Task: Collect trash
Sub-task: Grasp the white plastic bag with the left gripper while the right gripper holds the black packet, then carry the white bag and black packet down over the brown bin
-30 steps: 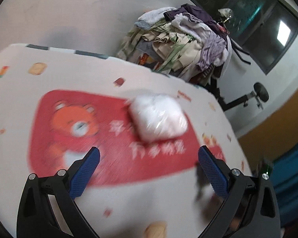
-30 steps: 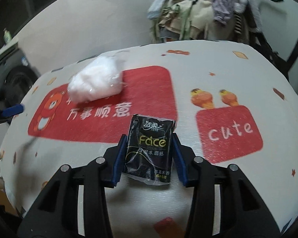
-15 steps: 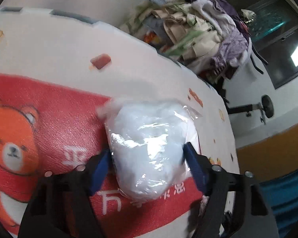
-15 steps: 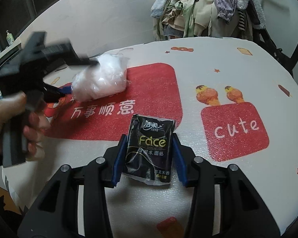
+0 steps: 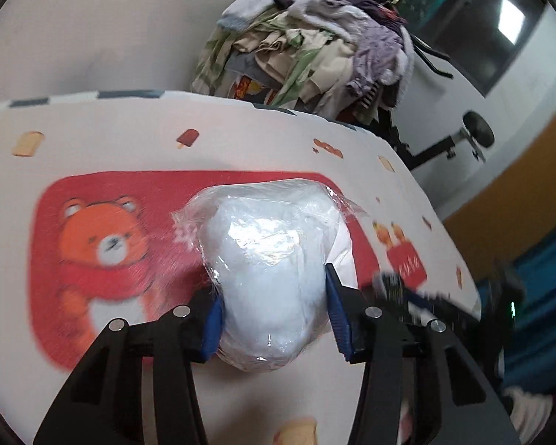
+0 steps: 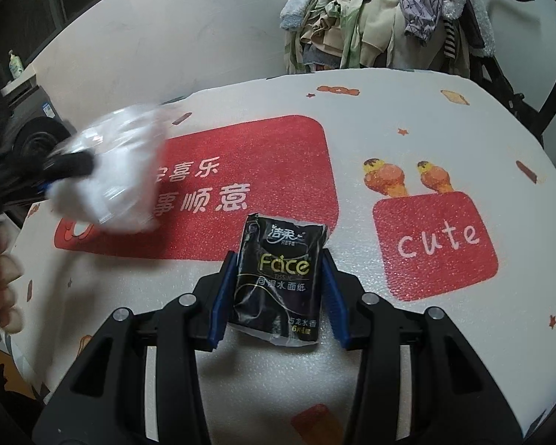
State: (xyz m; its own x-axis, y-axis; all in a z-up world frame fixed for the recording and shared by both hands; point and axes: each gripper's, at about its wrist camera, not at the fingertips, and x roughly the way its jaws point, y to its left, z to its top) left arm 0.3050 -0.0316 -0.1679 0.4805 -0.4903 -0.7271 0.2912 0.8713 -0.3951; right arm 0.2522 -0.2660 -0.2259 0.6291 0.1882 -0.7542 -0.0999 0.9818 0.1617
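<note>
Left hand-held gripper (image 5: 274, 315) — jaws closing, blue pads pressed against both sides of the clear-wrapped white bundle (image 5: 270, 270), above the red bear panel of the printed surface (image 5: 92, 141). Right hand-held gripper (image 6: 276, 296) — pads clamped on the black tissue packet (image 6: 280, 278), which lies on the surface near its front edge, between the two red panels. Clothes pile (image 6: 381, 15) behind.

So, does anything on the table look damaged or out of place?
Only slightly: the black tissue pack between the right tongs has a ragged, torn top edge. The white plastic-wrapped bundle looks crumpled. Nothing is spilled.
</note>
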